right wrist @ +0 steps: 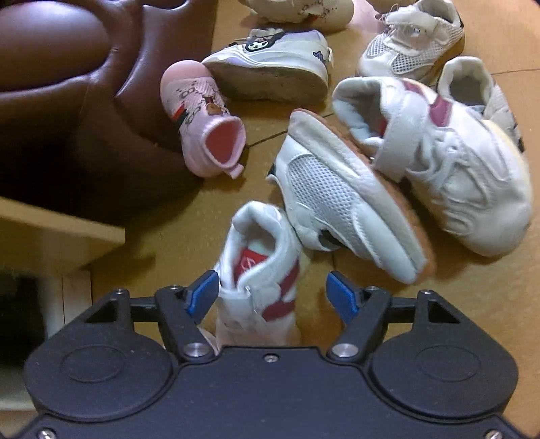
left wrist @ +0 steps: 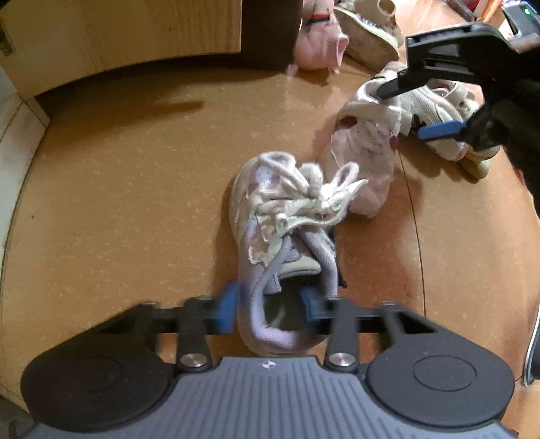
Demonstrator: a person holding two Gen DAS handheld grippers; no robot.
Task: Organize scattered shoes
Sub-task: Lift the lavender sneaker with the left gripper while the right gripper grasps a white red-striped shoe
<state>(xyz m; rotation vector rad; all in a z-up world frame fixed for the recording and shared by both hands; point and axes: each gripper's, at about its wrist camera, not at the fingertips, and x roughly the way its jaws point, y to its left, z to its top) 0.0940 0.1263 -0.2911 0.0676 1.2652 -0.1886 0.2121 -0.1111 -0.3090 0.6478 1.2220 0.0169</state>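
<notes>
A lilac and white sneaker (left wrist: 270,216) with tangled white laces stands on the tan floor, toe pointing away. My left gripper (left wrist: 268,307) is shut on its heel collar, one blue pad outside the left wall and the other at the opening. In the right wrist view a white high-top with red stripes (right wrist: 260,270) stands between the fingers of my right gripper (right wrist: 271,293). Its jaws are open: the left pad is close to the shoe's side, the right pad stands clear. The left wrist view shows my right gripper (left wrist: 401,111) low over that pile.
Several small shoes lie scattered: a white mesh sneaker on its side (right wrist: 337,202), a white one with maroon stripes (right wrist: 455,169), a pink sock-shoe (right wrist: 202,125), a cartoon-print sneaker (right wrist: 276,64). A brown leather sofa (right wrist: 67,101) and a pale wooden cabinet (left wrist: 118,30) border the floor.
</notes>
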